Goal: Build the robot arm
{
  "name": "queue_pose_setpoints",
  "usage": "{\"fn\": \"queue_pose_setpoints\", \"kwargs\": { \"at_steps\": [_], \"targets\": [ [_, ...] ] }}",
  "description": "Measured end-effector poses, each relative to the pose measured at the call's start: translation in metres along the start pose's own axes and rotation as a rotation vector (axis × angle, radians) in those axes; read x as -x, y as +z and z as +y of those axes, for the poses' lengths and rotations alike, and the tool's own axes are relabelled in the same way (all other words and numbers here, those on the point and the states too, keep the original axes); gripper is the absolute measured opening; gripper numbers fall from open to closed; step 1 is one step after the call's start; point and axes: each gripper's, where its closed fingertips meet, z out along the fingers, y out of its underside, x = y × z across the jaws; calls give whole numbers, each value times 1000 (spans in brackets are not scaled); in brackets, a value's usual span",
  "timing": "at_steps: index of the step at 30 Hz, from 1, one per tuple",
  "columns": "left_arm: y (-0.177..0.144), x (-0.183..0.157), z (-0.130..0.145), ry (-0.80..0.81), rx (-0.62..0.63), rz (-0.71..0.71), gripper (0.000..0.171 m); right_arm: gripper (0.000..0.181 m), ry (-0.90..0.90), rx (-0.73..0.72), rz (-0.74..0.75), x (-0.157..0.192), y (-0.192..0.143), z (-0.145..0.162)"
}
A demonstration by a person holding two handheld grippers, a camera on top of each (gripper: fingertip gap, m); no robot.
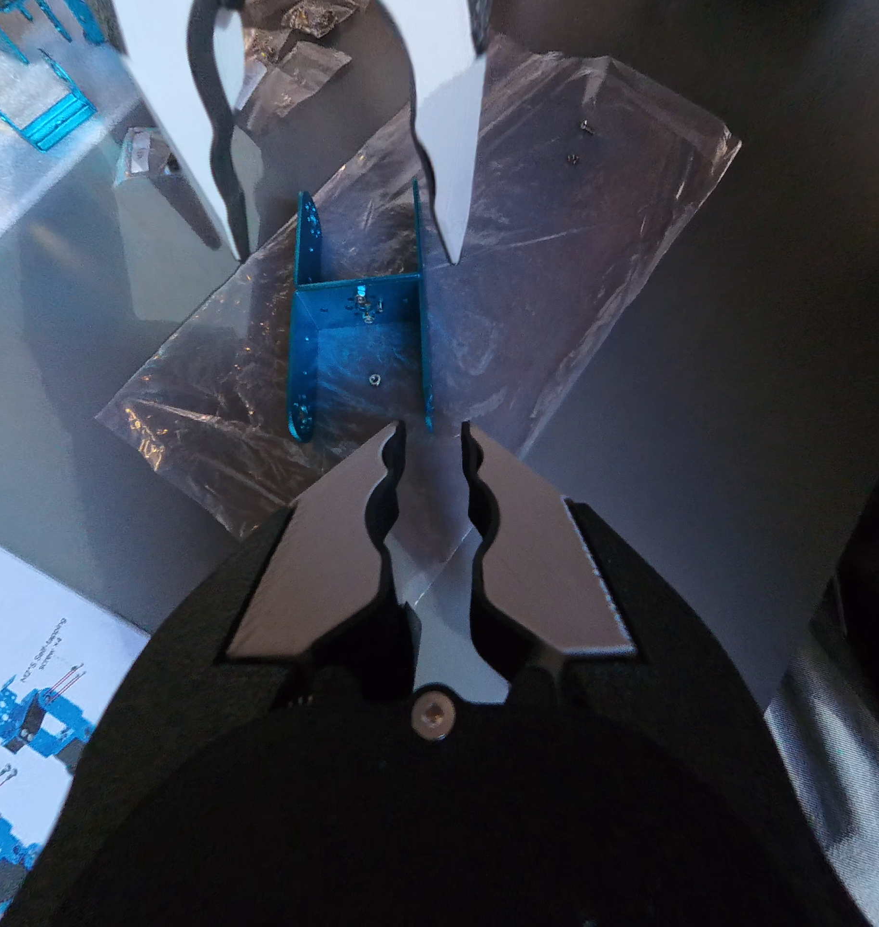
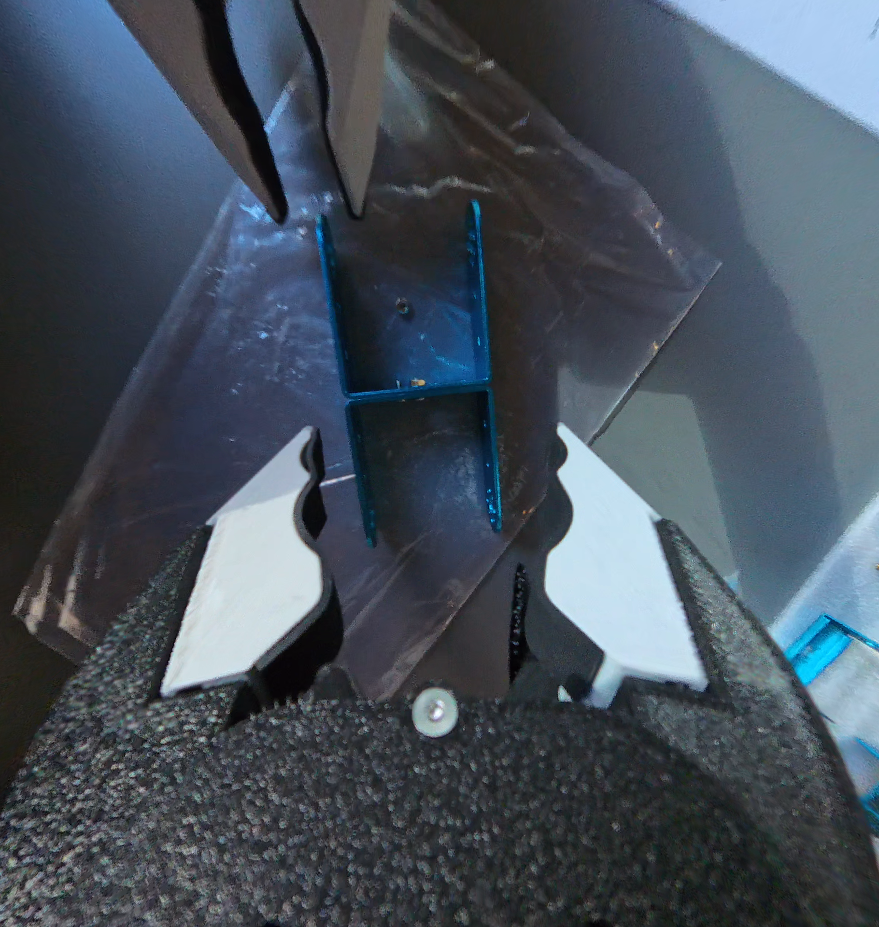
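Note:
A blue metal H-shaped bracket (image 1: 327, 311) lies on a clear plastic bag (image 1: 578, 251) on the grey table. My left gripper (image 1: 432, 426) is narrowly open and empty, its tips just short of the bracket's near end, over the bag. My right gripper (image 2: 437, 435) is wide open, and the bracket's (image 2: 417, 394) near arms lie between its fingers without touching them. It shows in the left wrist view (image 1: 347, 251) at the bracket's far end. The left gripper shows in the right wrist view (image 2: 317, 215) beyond the bracket. A small nut (image 1: 375, 379) lies inside the bracket.
Two small screws (image 1: 585, 125) lie on the bag's far right. Small hardware bags (image 1: 297, 65) lie behind. A foam tray with more blue parts (image 1: 41, 100) stands at the far left. A printed sheet (image 1: 26, 677) lies at the near left. Across from one pair of fingers to the other is roughly 9 cm. My left tips are roughly 4 cm from the small nut (image 1: 375, 379). My right wrist view (image 2: 406, 303) looks at it from another angle.

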Motion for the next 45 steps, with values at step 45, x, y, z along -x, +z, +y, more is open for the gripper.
{"fn": "queue_pose_setpoints", "kwargs": {
  "at_steps": [45],
  "targets": [
    [-35,-9,-9,-322,-149,-433,27,37,-232,-161,-29,26,5,-30]
  ]
}}
